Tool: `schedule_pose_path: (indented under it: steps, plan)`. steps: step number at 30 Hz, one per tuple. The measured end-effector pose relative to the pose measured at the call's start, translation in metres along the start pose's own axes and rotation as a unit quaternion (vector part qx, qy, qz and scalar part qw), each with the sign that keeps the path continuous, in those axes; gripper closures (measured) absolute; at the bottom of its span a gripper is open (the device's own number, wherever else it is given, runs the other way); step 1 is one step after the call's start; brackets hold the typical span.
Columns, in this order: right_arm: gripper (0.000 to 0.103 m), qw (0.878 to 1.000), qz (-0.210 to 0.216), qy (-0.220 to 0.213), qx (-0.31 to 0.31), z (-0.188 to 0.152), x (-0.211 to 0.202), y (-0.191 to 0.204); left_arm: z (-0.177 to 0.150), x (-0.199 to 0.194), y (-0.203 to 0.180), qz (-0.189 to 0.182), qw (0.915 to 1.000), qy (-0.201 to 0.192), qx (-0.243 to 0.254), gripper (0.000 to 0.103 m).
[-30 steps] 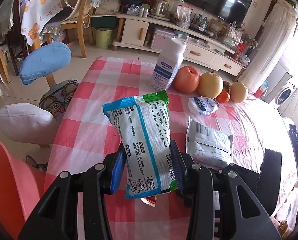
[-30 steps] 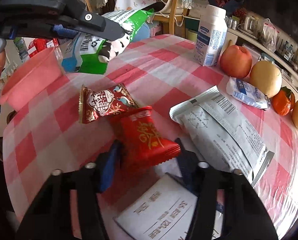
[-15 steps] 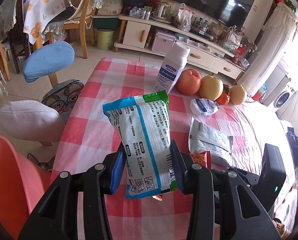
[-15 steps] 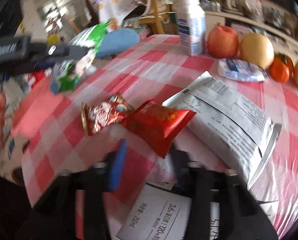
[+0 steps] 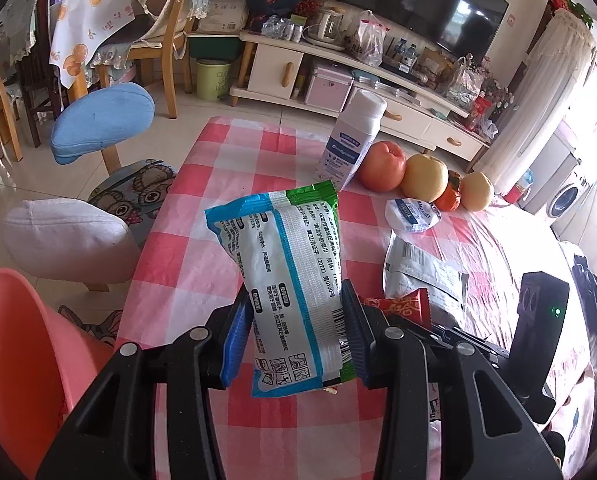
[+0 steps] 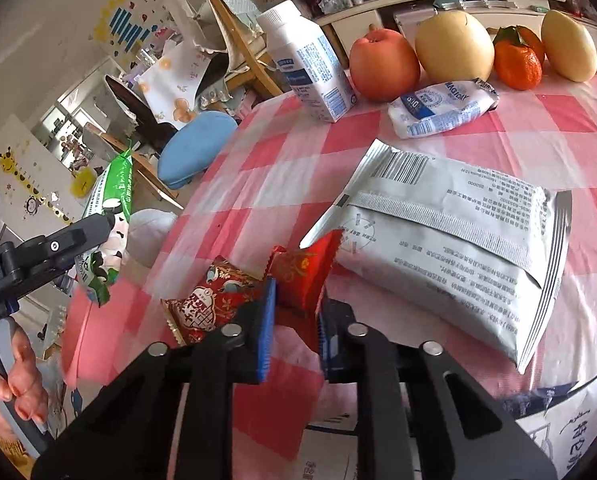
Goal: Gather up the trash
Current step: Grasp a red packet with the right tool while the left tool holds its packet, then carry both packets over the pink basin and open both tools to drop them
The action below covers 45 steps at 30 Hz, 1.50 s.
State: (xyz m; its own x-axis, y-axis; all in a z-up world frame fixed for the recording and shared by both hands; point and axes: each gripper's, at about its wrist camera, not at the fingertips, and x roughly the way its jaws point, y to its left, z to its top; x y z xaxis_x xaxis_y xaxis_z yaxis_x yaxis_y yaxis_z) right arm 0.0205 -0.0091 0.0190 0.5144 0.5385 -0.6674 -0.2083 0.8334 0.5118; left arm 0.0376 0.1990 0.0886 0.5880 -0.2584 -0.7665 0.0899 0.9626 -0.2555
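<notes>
My left gripper (image 5: 296, 322) is clamped on a blue, white and green snack packet (image 5: 288, 272), which stands upright between the pads, lifted clear of the checked tablecloth (image 5: 186, 236). My right gripper (image 6: 294, 320) has just been closing and now pinches a small red candy wrapper (image 6: 302, 276) by its near end. I take the big silver-grey pouch (image 6: 454, 240) as my landmark: the red wrapper's far corner sits just at the pouch's left edge, and a second red wrapper with a printed picture (image 6: 206, 304) lies further left of it on the cloth. Beyond the pouch lies a crumpled white and blue packet (image 6: 442, 108), and behind that stand a white bottle (image 6: 306, 68) and a row of fruit (image 6: 450, 50). Far left of the pouch, past the table edge, a pink bin (image 5: 22, 344) waits.
</notes>
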Motion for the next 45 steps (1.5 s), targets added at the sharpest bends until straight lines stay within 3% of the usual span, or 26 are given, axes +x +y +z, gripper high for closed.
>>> schedule_pose_path:
  steps: [9,16,25,29,39,42,45]
  plan:
    - [0.087,0.999,-0.012,-0.036,-0.012,-0.013,-0.023,0.009,-0.002,-0.020,0.017,-0.016,0.9997,-0.019,-0.010,0.059]
    - [0.087,0.996,0.008,-0.059,-0.068,-0.006,-0.046,0.065,-0.006,-0.050,0.038,-0.021,0.9983,-0.048,-0.026,0.059]
    - [0.087,0.980,0.064,-0.040,-0.184,-0.018,-0.031,0.191,-0.021,-0.091,0.114,0.032,0.9912,-0.085,-0.097,0.059]
    - [0.087,0.972,0.076,-0.027,-0.220,-0.030,-0.013,0.234,-0.031,-0.103,0.158,0.064,0.9839,-0.093,-0.139,0.059]
    - [0.086,0.962,0.083,0.011,-0.260,-0.058,0.043,0.287,-0.050,-0.116,0.232,0.108,0.9672,-0.099,-0.208,0.059]
    - [0.076,0.959,0.094,0.051,-0.263,-0.066,0.065,0.291,-0.050,-0.117,0.237,0.119,0.9646,-0.104,-0.211,0.052]
    - [0.039,0.961,0.086,0.049,-0.258,-0.073,0.065,0.285,-0.050,-0.119,0.231,0.147,0.9617,-0.113,-0.202,0.029]
